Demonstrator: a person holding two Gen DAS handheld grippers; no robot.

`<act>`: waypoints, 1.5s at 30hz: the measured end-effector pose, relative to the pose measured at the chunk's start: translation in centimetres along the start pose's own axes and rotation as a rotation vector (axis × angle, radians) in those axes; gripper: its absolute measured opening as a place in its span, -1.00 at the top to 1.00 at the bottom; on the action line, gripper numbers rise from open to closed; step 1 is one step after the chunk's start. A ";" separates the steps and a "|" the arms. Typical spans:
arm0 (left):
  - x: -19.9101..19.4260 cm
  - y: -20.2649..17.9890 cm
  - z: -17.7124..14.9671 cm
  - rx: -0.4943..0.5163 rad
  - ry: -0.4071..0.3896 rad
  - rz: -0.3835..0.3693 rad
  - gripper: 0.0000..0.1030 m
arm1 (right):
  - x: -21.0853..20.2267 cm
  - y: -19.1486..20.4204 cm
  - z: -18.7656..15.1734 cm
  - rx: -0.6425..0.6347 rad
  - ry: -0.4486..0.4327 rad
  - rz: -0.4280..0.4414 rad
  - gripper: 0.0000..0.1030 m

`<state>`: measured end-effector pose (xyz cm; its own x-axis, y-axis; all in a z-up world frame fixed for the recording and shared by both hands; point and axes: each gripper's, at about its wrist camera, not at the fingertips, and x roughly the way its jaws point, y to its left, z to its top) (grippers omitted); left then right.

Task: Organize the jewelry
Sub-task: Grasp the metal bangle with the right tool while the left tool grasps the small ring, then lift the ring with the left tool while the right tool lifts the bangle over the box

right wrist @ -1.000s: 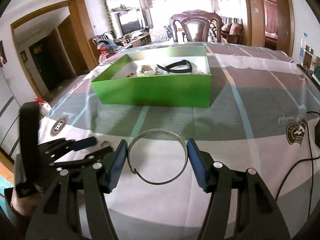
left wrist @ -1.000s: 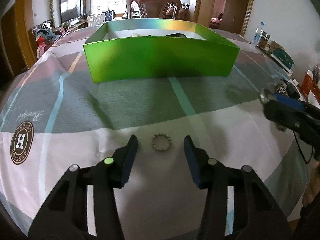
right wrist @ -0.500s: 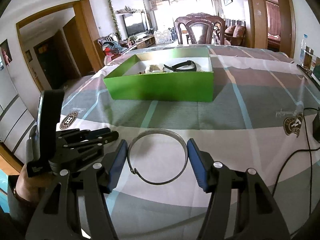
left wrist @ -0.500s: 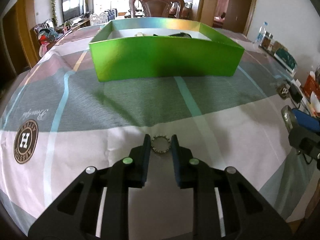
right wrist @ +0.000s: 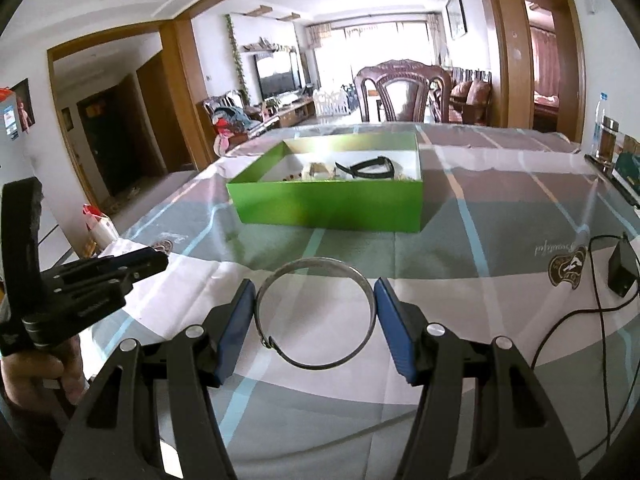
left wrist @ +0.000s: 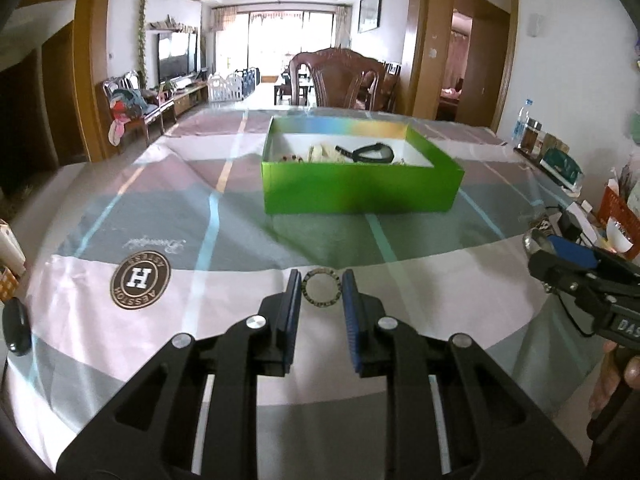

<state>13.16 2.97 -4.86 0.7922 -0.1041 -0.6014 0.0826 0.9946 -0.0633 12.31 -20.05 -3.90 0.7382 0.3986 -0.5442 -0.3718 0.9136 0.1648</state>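
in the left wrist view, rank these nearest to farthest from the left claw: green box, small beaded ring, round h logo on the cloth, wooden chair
1. Small beaded ring, pinched in the left claw.
2. Round H logo, on the cloth to the claw's left.
3. Green box, straight ahead, mid-table.
4. Wooden chair, behind the table's far edge.

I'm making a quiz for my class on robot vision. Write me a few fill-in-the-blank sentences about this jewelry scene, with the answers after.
1. The left gripper is shut on a small beaded ____.
2. The right gripper holds a thin silver bangle between its ____ pads.
3. The box on the tablecloth is ____ on the outside.
4. Inside the box lies a black ____.

Missing words: ring; blue; green; headband
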 end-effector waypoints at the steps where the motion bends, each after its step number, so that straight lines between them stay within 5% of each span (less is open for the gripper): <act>1: -0.6 -0.1 0.0 0.001 -0.011 -0.002 0.60 | -0.2 0.1 -0.1 -0.002 -0.005 -0.001 -0.17; 45: 0.2 -1.0 -0.8 0.015 0.019 -0.017 0.60 | 0.4 -0.6 -1.5 0.018 0.024 -0.017 -0.17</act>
<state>12.72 1.94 -5.54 0.7790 -0.1204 -0.6154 0.1047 0.9926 -0.0617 11.93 -20.57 -5.47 0.7309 0.3809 -0.5663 -0.3490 0.9217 0.1695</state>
